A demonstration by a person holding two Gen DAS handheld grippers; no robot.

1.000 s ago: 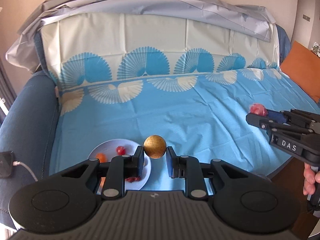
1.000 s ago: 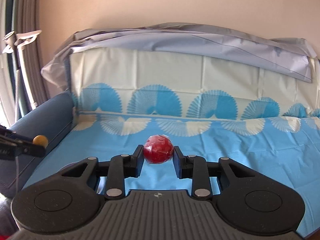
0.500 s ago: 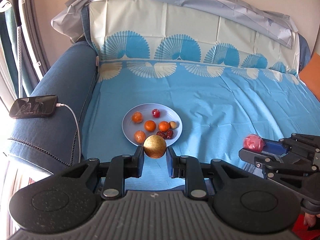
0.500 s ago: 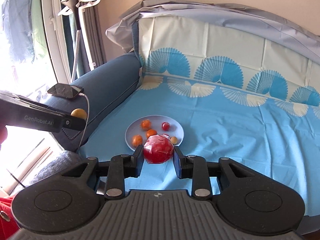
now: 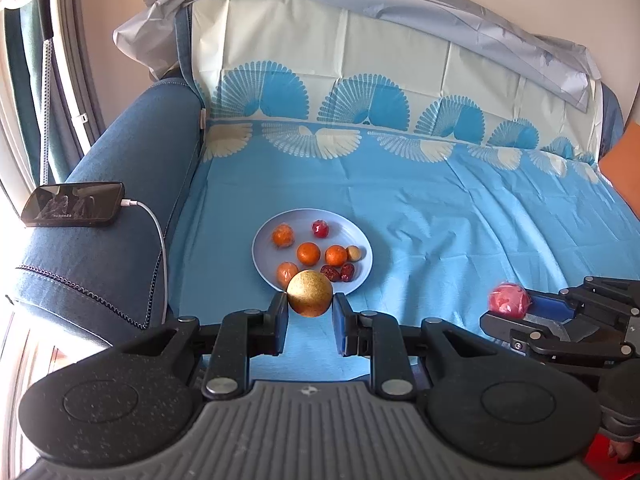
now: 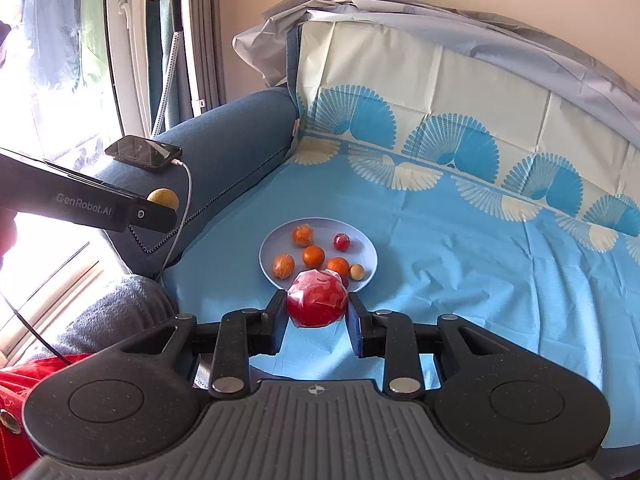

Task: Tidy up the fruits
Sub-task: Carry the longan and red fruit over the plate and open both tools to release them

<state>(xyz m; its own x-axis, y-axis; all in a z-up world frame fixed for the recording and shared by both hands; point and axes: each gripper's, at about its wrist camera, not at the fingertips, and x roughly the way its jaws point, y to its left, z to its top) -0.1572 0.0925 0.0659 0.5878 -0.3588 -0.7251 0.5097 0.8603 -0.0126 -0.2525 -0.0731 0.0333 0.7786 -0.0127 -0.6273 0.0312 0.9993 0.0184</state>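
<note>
My left gripper [image 5: 310,312] is shut on a round golden-brown fruit [image 5: 310,293] and holds it in the air just in front of the pale blue plate [image 5: 262,240]. The plate lies on the blue sheet and carries several small oranges, a red wrapped fruit [image 5: 320,228], a small tan fruit and dark red dates. My right gripper [image 6: 317,316] is shut on a red wrapped fruit [image 6: 317,298], also in the air before the plate [image 6: 368,254]. The right gripper shows at the right of the left wrist view [image 5: 508,312]; the left gripper shows at the left of the right wrist view [image 6: 158,210].
The sofa is covered by a blue sheet [image 5: 460,220] with fan patterns. A phone [image 5: 72,204] on a white charging cable lies on the blue armrest [image 5: 120,168] left of the plate. A garment steamer stand [image 6: 180,8] is by the window. An orange cushion [image 5: 622,160] sits at far right.
Both grippers have swung left and drawn back, so the plate came into view and now lies just beyond both held fruits. Both grips stay the same.
</note>
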